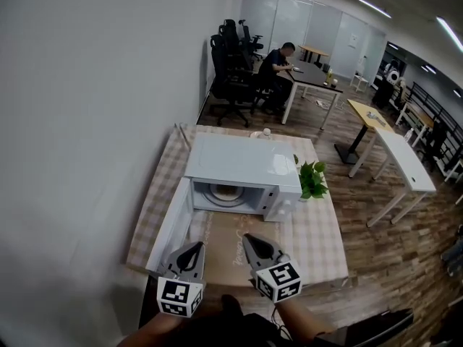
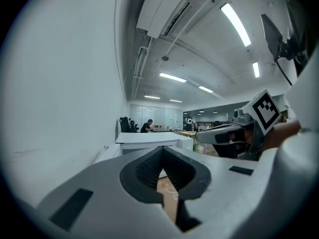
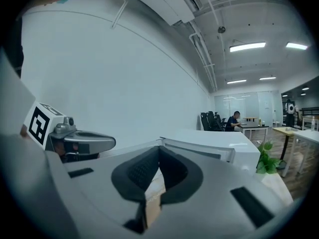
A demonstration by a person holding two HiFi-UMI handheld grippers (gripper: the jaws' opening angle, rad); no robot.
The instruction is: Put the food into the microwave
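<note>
The white microwave (image 1: 242, 161) stands on the checked tablecloth with its door (image 1: 171, 228) swung open to the left. Inside the cavity lies a round plate (image 1: 226, 192) with something brownish on it; what the food is I cannot tell. My left gripper (image 1: 194, 246) and right gripper (image 1: 248, 238) hover side by side over a brown mat (image 1: 233, 246) in front of the microwave, apart from it. In the left gripper view the left gripper (image 2: 162, 151) is shut with nothing between its jaws. So is the right gripper (image 3: 159, 151) in its own view.
A small potted plant (image 1: 312, 178) stands right of the microwave. The white wall (image 1: 87, 121) runs close along the left. Behind the table (image 1: 318, 248) are office chairs (image 1: 233, 78), a seated person (image 1: 276, 67) and desks (image 1: 401, 157) on the right.
</note>
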